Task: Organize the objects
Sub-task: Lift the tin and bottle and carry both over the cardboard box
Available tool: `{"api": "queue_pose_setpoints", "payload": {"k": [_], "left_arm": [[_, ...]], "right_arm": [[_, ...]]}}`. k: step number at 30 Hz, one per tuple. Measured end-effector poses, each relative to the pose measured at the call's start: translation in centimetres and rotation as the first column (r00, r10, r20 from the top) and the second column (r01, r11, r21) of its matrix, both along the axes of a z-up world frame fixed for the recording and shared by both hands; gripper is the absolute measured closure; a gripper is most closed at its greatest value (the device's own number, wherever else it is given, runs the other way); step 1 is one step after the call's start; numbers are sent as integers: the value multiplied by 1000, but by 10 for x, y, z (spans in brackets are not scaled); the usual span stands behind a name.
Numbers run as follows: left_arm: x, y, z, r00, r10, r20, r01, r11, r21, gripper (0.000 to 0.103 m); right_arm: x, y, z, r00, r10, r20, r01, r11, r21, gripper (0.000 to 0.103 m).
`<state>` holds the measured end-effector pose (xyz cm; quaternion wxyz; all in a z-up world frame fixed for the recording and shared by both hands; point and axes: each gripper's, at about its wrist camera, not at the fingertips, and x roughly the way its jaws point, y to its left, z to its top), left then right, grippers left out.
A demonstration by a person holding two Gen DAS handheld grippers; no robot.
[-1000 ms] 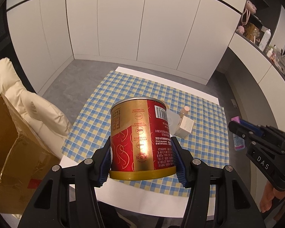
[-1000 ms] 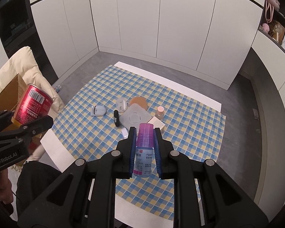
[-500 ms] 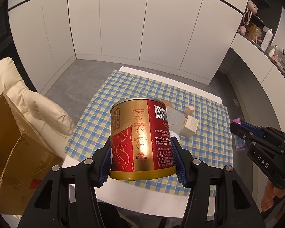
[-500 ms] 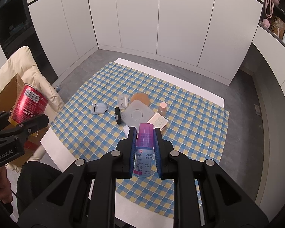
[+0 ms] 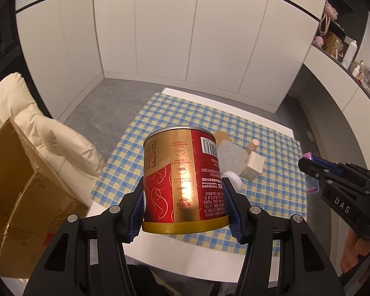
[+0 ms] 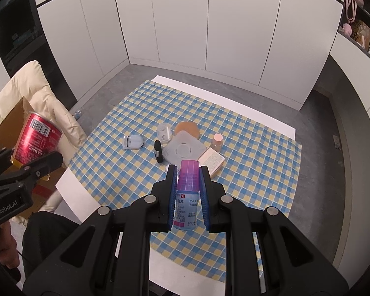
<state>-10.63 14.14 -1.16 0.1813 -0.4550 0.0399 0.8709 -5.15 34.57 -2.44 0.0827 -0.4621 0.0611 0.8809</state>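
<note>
Left gripper (image 5: 185, 204) clamped on a red-and-gold tin can (image 5: 183, 180), blue pads pressed against both sides of its lower half, print upside down, gold rim nearest the camera. Held in the air over the near edge of the blue-and-yellow checked tablecloth (image 5: 160, 123). Left of and below this gripper: a brown cardboard box (image 5: 19, 185) leaning against a cream cushioned chair (image 5: 49, 133). Just beyond the can, partly hidden behind it: a translucent square lid (image 5: 230, 155), a small cream carton (image 5: 254, 166), a peach-capped little bottle (image 5: 253, 145) and a white round piece (image 5: 234, 178) close by the right pad.

Right gripper (image 6: 188, 192) shut tight on a small clear bottle with a purple cap (image 6: 187, 192), label facing the camera, cap pointing away, lifted above the cloth. Ahead of its fingertips on the checked cloth: the cream carton (image 6: 212, 161) just beyond the right finger, the square lid (image 6: 185, 149) straight ahead, a black stick-shaped item (image 6: 158, 151) to the left of that, a pale blue eyelash curler (image 6: 133, 142) further left, a clear domed container (image 6: 164, 133) and a tan round puff (image 6: 187, 128) beyond the lid, the peach-capped bottle (image 6: 217, 141) ahead and to the right. Far left of the right gripper: the left one with its can, off the table edge near the box.
</note>
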Motion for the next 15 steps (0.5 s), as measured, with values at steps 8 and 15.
{"api": "queue_pose_setpoints", "payload": {"k": [8,15], "left_arm": [[-5,-31,-1,999,48,-1,-48,999,1,46],[-7,-55,-2,996,90,-2,-90,996,1,46]], "right_arm": [[-16,-24,-1,999,34,0,-34,999,-5,85],[-29,-49,-3,997,78,2,-78,997,-9,85]]}}
